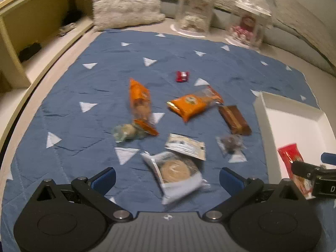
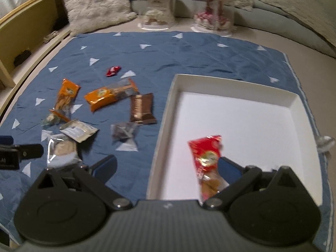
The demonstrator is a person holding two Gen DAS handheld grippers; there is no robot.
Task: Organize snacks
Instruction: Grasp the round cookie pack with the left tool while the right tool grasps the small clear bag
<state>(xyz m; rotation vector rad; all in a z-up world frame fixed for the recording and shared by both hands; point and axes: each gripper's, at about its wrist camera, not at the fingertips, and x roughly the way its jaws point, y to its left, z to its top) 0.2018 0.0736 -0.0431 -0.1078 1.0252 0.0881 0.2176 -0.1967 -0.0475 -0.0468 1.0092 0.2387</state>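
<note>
My left gripper (image 1: 167,179) is open low over the blue cloth, with a white-wrapped round cookie packet (image 1: 178,174) lying between its fingers. Beyond it lie two orange packets (image 1: 140,103) (image 1: 191,105), a brown bar (image 1: 235,119), a silver sachet (image 1: 185,146), a clear-wrapped dark sweet (image 1: 231,143), a green-wrapped cake (image 1: 126,132) and a small red candy (image 1: 182,76). My right gripper (image 2: 167,169) is open at the near left corner of the white box (image 2: 231,82). A red snack packet (image 2: 206,155) lies inside the box against the right finger.
The blue cloth (image 2: 189,50) with white triangles covers a beige cushion surface. Two clear lidded jars (image 2: 156,6) (image 2: 214,8) and a fluffy pillow (image 2: 94,2) stand at the back. A wooden shelf (image 1: 31,31) runs along the left.
</note>
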